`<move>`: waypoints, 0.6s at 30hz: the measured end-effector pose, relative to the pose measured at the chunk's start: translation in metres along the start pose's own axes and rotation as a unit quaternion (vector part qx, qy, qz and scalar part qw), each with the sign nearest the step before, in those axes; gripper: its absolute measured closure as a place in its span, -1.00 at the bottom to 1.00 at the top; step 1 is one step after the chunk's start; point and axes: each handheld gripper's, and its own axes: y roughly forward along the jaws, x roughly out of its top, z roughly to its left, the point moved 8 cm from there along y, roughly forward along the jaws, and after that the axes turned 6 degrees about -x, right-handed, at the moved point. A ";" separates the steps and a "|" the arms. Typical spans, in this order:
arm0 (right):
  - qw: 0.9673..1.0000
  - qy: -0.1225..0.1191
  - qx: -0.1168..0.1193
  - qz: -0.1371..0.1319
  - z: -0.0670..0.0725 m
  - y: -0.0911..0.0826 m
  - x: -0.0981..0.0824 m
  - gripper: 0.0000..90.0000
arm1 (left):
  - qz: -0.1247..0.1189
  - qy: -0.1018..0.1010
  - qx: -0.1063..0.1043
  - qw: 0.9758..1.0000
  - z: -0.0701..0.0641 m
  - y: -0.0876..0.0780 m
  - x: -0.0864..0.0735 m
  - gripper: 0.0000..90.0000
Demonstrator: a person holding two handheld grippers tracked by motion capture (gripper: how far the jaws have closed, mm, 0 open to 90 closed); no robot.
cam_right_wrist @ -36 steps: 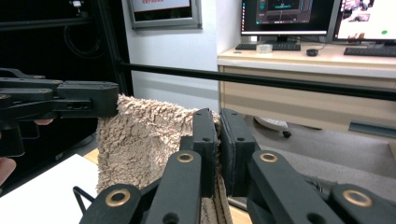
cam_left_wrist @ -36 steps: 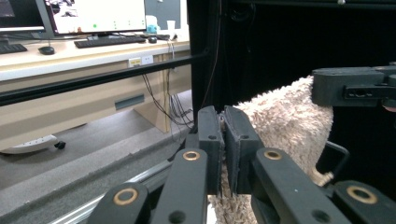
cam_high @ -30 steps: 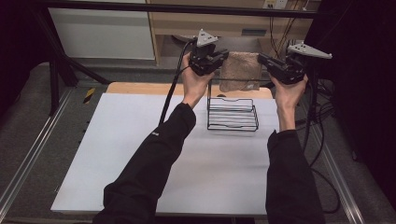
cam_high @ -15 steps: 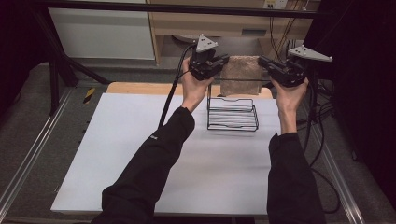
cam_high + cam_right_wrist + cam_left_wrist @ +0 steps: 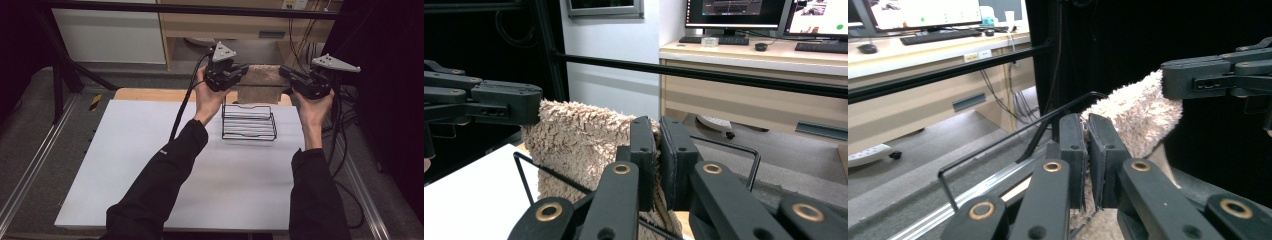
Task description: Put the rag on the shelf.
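Both hand-held grippers are pinching a fuzzy beige towel (image 5: 260, 82): the left hand-held gripper (image 5: 239, 70) is clamping one top corner, the right hand-held gripper (image 5: 287, 74) the other, stretching it above the black wire rack (image 5: 248, 122) that's sitting on the white worktop (image 5: 125, 165).

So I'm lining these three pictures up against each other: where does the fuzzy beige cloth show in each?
High view: the cloth hangs top centre, stretched between the left gripper and the right gripper.
Left gripper view: right of centre, pinched in the near jaws.
Right gripper view: left of centre, pinched likewise.
Shared landmark: the black wire rack under the cloth.
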 end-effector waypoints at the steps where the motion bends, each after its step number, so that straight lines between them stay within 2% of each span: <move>1: 1.000 0.001 0.001 -0.001 0.001 -0.001 0.000 0.89 | 0.002 -0.001 -0.004 1.000 -0.001 -0.001 -0.001 0.89; 6: 1.000 -0.009 0.006 0.003 0.005 -0.007 -0.006 0.89 | 0.012 -0.005 -0.014 1.000 -0.005 -0.005 -0.006 0.88; 18: 1.000 -0.011 0.012 0.016 0.013 -0.020 -0.024 0.89 | 0.029 -0.007 -0.030 0.999 -0.020 -0.011 -0.024 0.86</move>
